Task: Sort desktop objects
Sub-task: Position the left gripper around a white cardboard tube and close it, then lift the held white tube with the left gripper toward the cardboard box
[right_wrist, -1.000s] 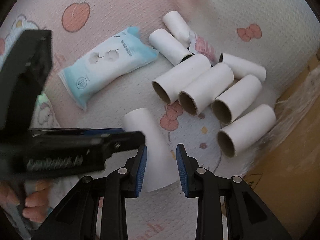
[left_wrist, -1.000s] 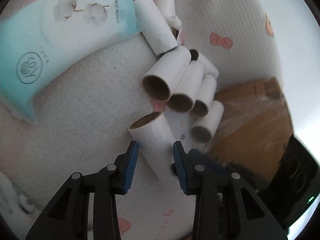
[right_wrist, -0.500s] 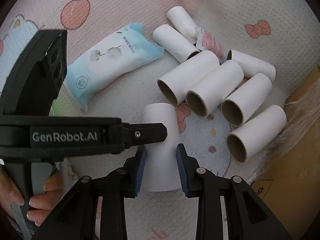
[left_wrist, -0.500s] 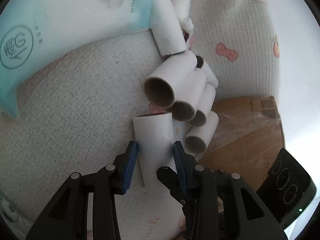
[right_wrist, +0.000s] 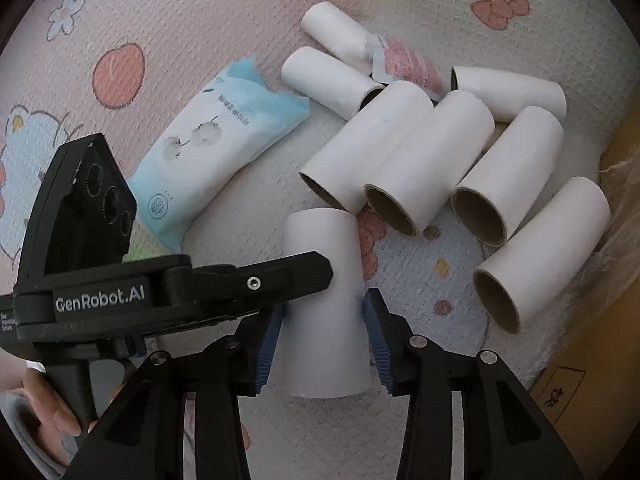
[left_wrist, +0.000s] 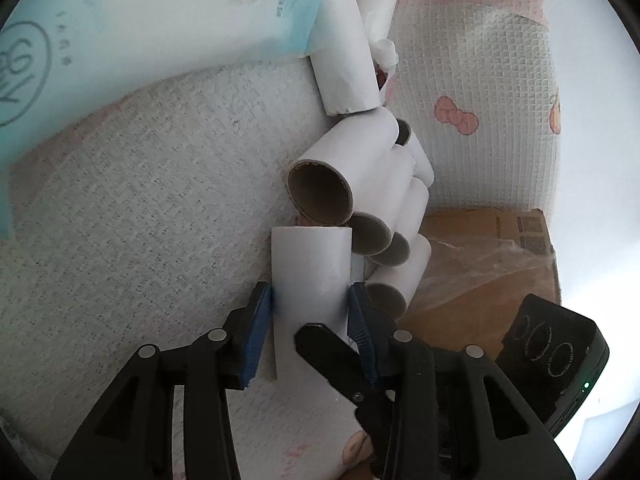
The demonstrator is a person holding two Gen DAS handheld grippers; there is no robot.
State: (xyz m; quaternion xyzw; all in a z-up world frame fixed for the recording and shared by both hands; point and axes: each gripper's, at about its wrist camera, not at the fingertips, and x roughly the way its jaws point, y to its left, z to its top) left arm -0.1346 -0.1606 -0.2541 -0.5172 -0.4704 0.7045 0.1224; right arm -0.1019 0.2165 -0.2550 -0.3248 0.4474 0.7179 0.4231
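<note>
Pink patterned cloth (right_wrist: 192,12) with fruit, bow and flower prints covers the worktop.

Item one: a white cardboard tube (right_wrist: 326,300), lying apart from the rest, close to me. My right gripper (right_wrist: 325,334) straddles its near end; its jaws have just been opening, and the blue pads sit right at the tube's sides, so I cannot tell whether they press. My left gripper (left_wrist: 308,322) straddles the same tube from the side; its jaws have also just opened a little, the left pad touching the tube wall, the other pad just beside it.

Item two: a row of four white tubes (right_wrist: 432,168) lying side by side, brown open ends toward me, just beyond the single tube.

Item three: three more tubes behind that row, with a small pink-and-white packet (right_wrist: 404,64) among them.

Item four: a pale blue soft pack (right_wrist: 224,140) printed with cotton bolls, left of the tubes.

Item five: a brown cardboard box (left_wrist: 480,264) under clear film, at the cloth's right edge.
</note>
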